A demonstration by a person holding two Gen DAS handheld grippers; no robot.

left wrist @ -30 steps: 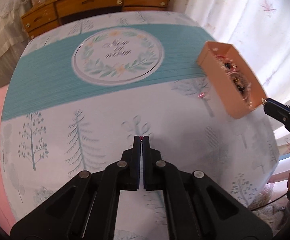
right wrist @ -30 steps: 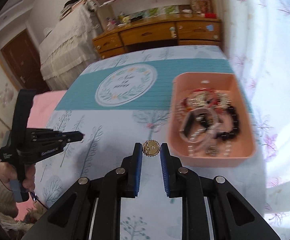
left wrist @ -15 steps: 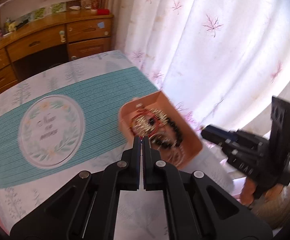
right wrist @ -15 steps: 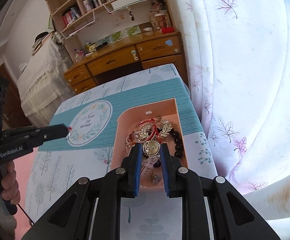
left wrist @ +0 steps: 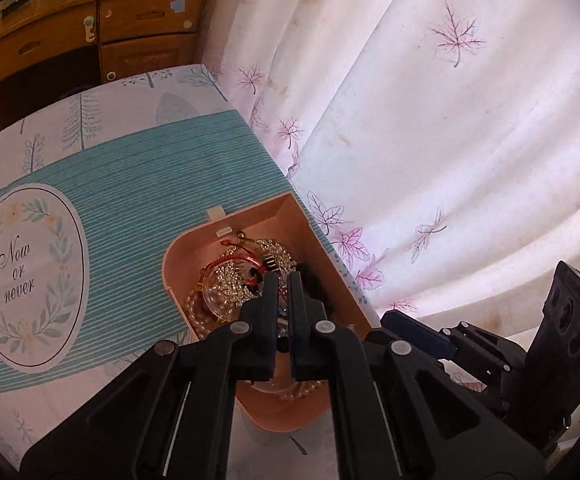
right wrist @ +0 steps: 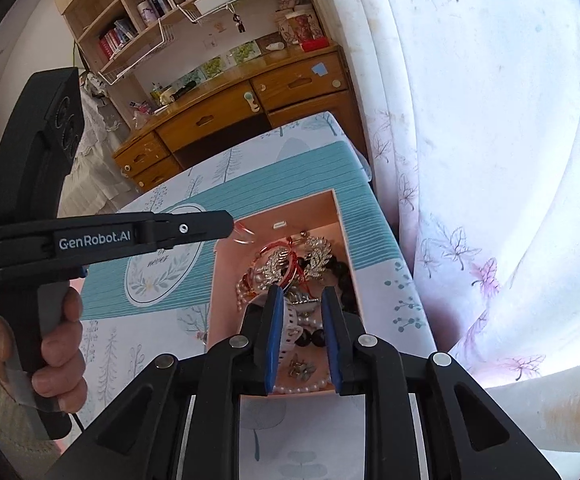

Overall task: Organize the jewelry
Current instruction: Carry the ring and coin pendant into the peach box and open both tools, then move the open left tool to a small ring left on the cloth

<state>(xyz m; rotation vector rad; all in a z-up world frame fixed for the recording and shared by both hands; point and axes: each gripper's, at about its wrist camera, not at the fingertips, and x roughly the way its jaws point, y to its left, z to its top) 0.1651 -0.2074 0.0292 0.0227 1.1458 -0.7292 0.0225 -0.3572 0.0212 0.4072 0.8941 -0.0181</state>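
While the left gripper (right wrist: pixel 230 226), nearly pressed together, carries a thin red loop (right wrist: pixel 244 236) at its tip over the pink tray (right wrist: pixel 340 220) of jewelry by the curtain (right wrist: pixel 470 160), and the right gripper (right wrist: pixel 302 289) hangs spread and empty above it, the dropping-in step seems nearly done, needing only a clean release inside the walls.

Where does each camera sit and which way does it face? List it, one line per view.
Left wrist: on the left tool, looking down into the pink jewelry tray; right tool at lower right.
Right wrist: on the right tool, looking into the same tray; left tool and its hand at left.
Shared: tray, tablecloth, curtain, both tools.
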